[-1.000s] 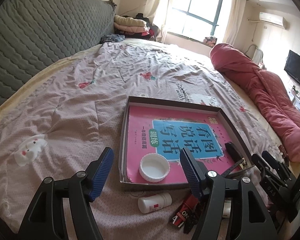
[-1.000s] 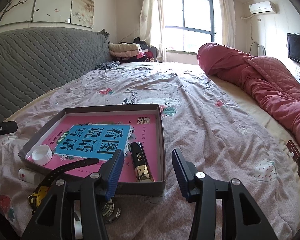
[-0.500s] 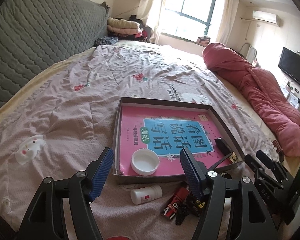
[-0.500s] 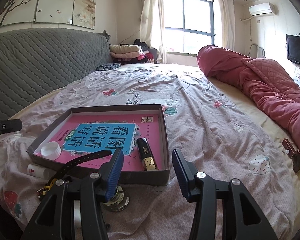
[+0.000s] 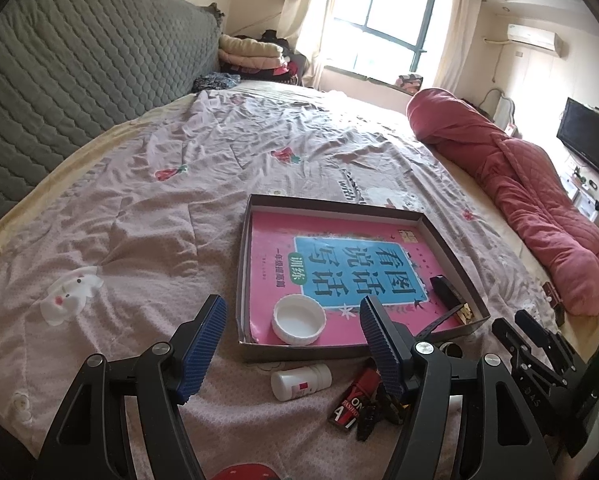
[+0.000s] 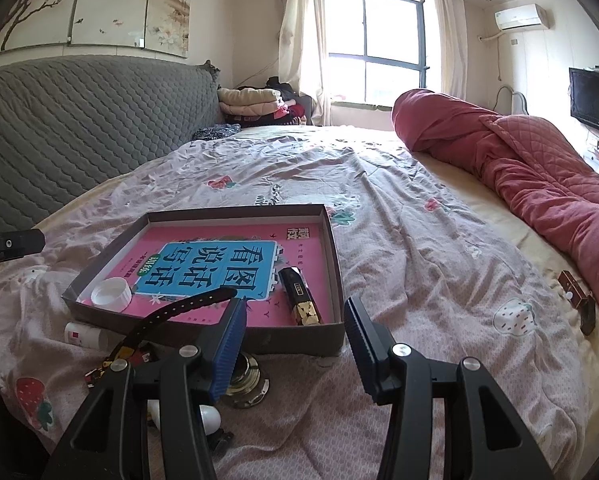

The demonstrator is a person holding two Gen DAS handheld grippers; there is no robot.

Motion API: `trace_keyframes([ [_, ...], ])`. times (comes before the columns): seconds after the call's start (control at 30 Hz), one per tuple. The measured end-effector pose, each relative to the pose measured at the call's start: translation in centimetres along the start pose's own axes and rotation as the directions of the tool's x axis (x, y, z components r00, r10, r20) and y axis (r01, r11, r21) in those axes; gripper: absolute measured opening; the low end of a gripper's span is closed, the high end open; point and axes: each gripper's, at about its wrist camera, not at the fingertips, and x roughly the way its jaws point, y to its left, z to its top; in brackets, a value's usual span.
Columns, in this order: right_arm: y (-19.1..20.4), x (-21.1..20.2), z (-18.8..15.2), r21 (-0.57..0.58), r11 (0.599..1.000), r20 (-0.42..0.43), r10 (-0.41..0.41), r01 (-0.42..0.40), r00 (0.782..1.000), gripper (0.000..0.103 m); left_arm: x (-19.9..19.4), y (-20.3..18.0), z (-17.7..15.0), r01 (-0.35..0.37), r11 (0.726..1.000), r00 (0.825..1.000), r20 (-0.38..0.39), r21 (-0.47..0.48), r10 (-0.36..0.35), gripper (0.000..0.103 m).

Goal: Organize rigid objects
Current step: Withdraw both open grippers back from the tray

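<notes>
So the bed point(image 5: 147, 208) is carrying the shallow box point(image 5: 451, 248), and the small white bottle point(image 5: 301, 381) is lying on its side just outside the near wall, long axis running left-right, sitting below and between the blue pads of the left hand-held gripper point(image 5: 293, 346), which is hanging wide open with nothing in it. The right hand-held gripper point(image 6: 295, 340) is also gaping empty, further off.

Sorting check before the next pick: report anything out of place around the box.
Several items lie loose on the bedspread outside the box: a small white bottle on its side, a red packet, and a black strap draped over the box's near wall.
</notes>
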Motion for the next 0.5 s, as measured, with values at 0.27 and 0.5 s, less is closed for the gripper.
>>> trace_keyframes([
  [0.27, 0.3, -1.1, -0.4, 0.005, 1.000, -0.003, 0.006, -0.006, 1.000, 0.050, -1.1, -0.2, 0.1, 0.003, 1.000, 1.000, 0.010, 0.005, -0.003, 0.071],
  [0.5, 0.8, -2.2, -0.6, 0.004, 1.000, 0.006, 0.010, -0.010, 1.000, 0.050, -1.9, -0.3, 0.4, 0.003, 1.000, 1.000, 0.017, 0.008, -0.003, 0.071],
])
